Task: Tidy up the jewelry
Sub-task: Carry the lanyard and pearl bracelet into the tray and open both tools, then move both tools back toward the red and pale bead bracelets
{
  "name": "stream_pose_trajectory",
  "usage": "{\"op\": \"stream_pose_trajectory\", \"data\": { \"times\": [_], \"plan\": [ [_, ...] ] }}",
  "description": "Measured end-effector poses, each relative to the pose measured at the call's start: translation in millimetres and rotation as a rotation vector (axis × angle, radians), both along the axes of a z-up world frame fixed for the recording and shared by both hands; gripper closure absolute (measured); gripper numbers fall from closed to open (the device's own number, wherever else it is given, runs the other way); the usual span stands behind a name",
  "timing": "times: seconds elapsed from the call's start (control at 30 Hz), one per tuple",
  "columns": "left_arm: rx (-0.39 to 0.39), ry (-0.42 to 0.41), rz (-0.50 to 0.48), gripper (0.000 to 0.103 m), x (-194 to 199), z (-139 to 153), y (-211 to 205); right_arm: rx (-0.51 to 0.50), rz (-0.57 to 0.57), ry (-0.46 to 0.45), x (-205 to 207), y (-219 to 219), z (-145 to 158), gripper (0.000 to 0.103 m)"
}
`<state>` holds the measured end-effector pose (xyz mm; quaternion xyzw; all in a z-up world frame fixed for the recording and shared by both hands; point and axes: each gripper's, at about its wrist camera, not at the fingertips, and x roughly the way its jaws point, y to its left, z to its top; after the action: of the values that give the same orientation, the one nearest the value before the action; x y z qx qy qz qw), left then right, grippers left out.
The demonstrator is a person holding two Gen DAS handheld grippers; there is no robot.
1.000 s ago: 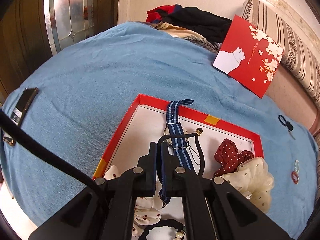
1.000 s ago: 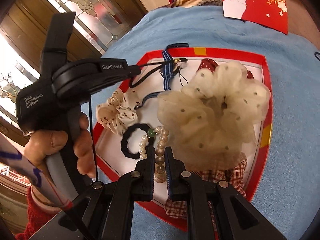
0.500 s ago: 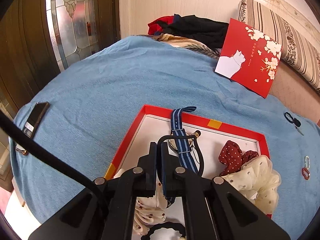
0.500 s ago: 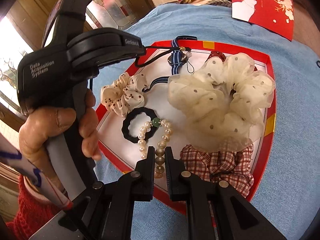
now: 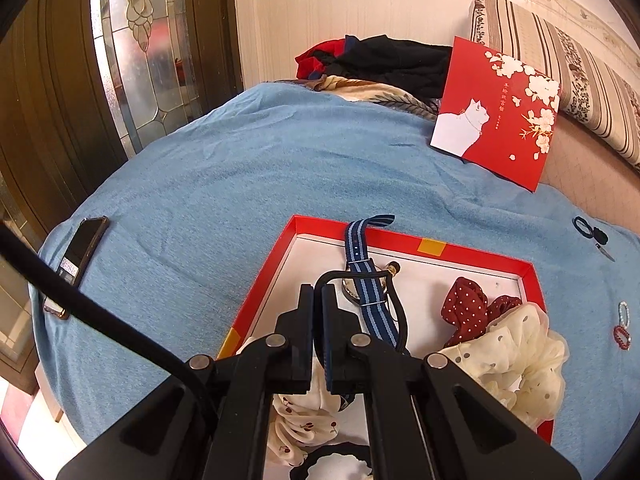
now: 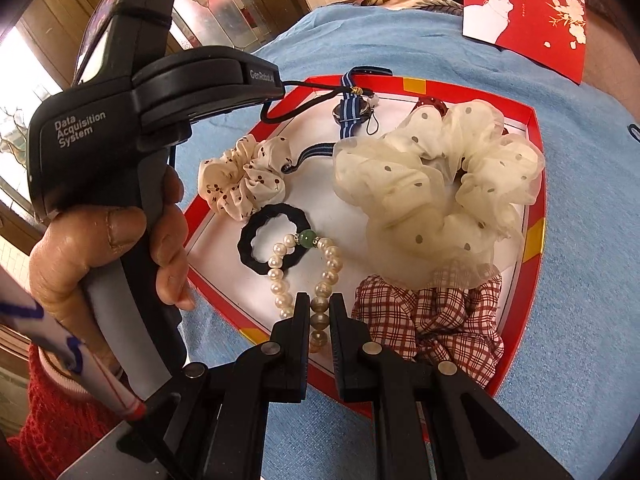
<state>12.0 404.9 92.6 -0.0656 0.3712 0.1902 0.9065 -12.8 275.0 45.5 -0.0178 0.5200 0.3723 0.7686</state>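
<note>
A red-rimmed tray lies on the blue blanket. My left gripper is shut on a black cord that carries a gold charm. The cord loops over a watch with a blue striped strap. My right gripper is shut on a pearl bracelet at the tray's near edge. The bracelet's green bead rests on a black scrunchie. A big cream dotted scrunchie, a cherry-print one and a plaid one also lie in the tray.
A phone lies at the blanket's left edge. A red card with a white cat leans at the back. Small scissors and bead rings lie right of the tray. Clothes are piled behind. A hand holds the left gripper.
The left gripper has tipped upward a little, so the tray sits lower in its view. The right view has rolled slightly. Both grips are unchanged.
</note>
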Motion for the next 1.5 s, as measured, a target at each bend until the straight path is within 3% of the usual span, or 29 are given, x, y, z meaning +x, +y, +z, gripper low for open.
{"op": "stream_pose_trajectory", "data": {
  "times": [0.37,0.47,0.5,0.57,0.7,0.93,1.1,1.2,1.3,1.37,1.5],
  "plan": [
    [0.009,-0.013,0.016,0.099,-3,1,1,0.026,-0.017,-0.012,0,-4,4,0.091],
    [0.008,-0.022,0.023,0.098,-6,3,-1,0.055,-0.025,-0.021,0,-13,12,0.081],
    [0.005,-0.026,0.024,0.094,-7,4,-1,0.064,-0.030,-0.027,-1,-16,16,0.075],
    [-0.003,-0.045,0.033,0.070,-11,7,-3,0.075,-0.037,-0.050,-3,-23,25,0.072],
    [0.003,-0.098,0.033,0.067,-21,16,-10,0.076,-0.053,-0.109,-10,-41,42,0.070],
    [0.069,-0.133,-0.015,0.065,-30,23,-42,0.072,-0.176,-0.161,-22,-117,56,0.063],
    [0.085,-0.162,-0.068,0.065,-40,27,-73,0.118,-0.366,-0.097,-28,-189,69,0.063],
    [0.086,-0.190,-0.115,0.059,-49,31,-91,0.200,-0.474,-0.071,-50,-224,109,0.061],
    [0.107,-0.179,-0.157,0.056,-52,26,-112,0.202,-0.539,-0.107,-80,-241,165,0.051],
    [0.098,-0.152,-0.192,0.056,-51,21,-127,0.223,-0.537,-0.149,-109,-248,209,0.050],
    [0.119,-0.112,-0.237,0.056,-53,12,-155,0.344,-0.525,-0.197,-154,-254,270,0.038]
  ]
}}
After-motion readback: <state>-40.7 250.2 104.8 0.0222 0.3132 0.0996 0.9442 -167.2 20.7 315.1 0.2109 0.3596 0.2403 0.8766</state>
